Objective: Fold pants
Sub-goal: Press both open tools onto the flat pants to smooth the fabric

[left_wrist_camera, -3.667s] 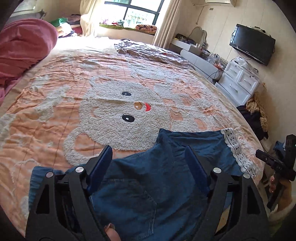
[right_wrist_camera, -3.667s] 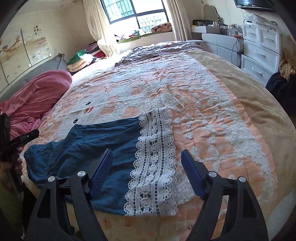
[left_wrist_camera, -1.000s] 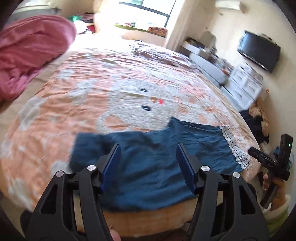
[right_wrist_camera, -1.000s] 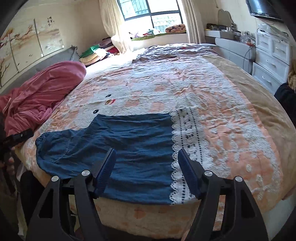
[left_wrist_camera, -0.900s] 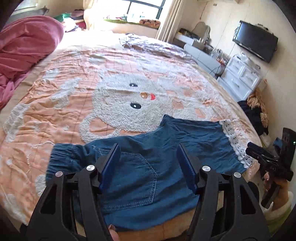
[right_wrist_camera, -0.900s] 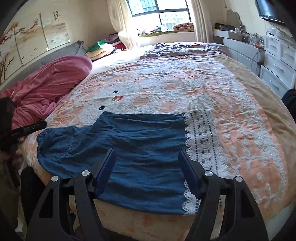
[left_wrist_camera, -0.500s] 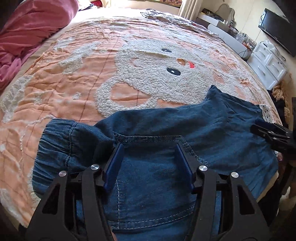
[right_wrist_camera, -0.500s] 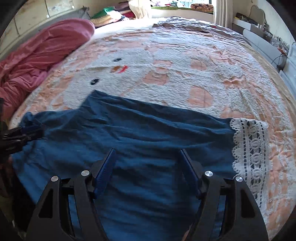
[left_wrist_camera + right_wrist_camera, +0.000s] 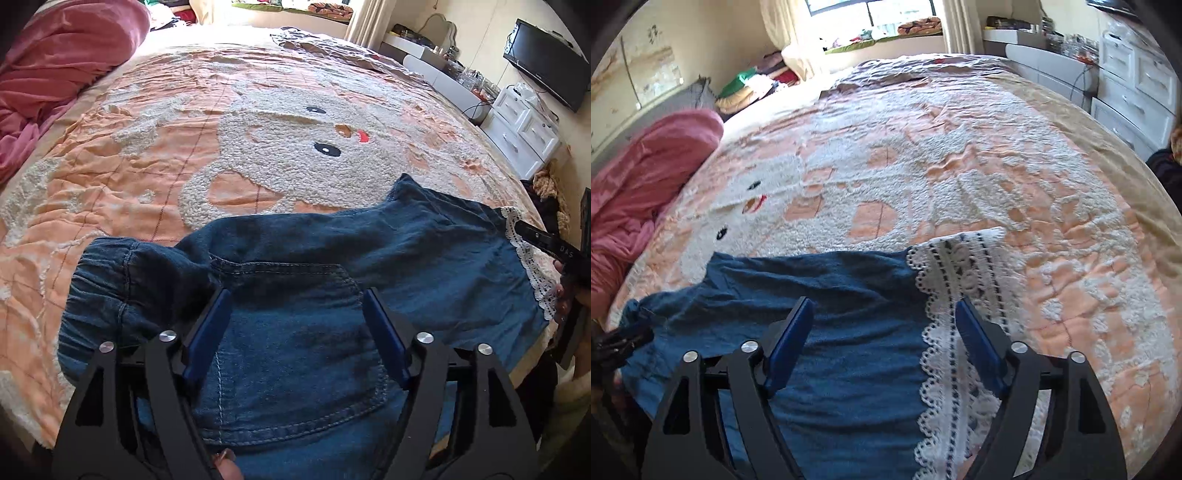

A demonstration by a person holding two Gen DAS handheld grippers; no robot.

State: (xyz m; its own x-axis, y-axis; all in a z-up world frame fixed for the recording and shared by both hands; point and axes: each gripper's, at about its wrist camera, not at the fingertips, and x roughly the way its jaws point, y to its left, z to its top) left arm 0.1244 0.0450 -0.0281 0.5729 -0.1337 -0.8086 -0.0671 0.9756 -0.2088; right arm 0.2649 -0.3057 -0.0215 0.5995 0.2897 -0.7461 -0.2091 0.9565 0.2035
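Note:
Blue denim pants (image 9: pixel 295 266) lie across the near edge of the bed, elastic waistband (image 9: pixel 107 280) to the left and white lace hem (image 9: pixel 964 295) to the right. My left gripper (image 9: pixel 295 295) is open, low over the back pocket (image 9: pixel 295 350) near the waist, holding nothing. My right gripper (image 9: pixel 882 306) is open over the leg end (image 9: pixel 831 302), its right finger above the lace, holding nothing. The right gripper's tip also shows at the lace hem in the left wrist view (image 9: pixel 546 243).
The bed has an orange quilt with a white fluffy cat face (image 9: pixel 295 147). A pink blanket (image 9: pixel 55 62) is heaped at the far left. White drawers (image 9: pixel 524 136) and a TV (image 9: pixel 546 62) stand to the right. Dark clothes (image 9: pixel 1167 170) lie beside the bed.
Both grippers have come down and forward from well back of the bed to just over the pants. The right gripper has shifted toward the lace hem. Both stay open.

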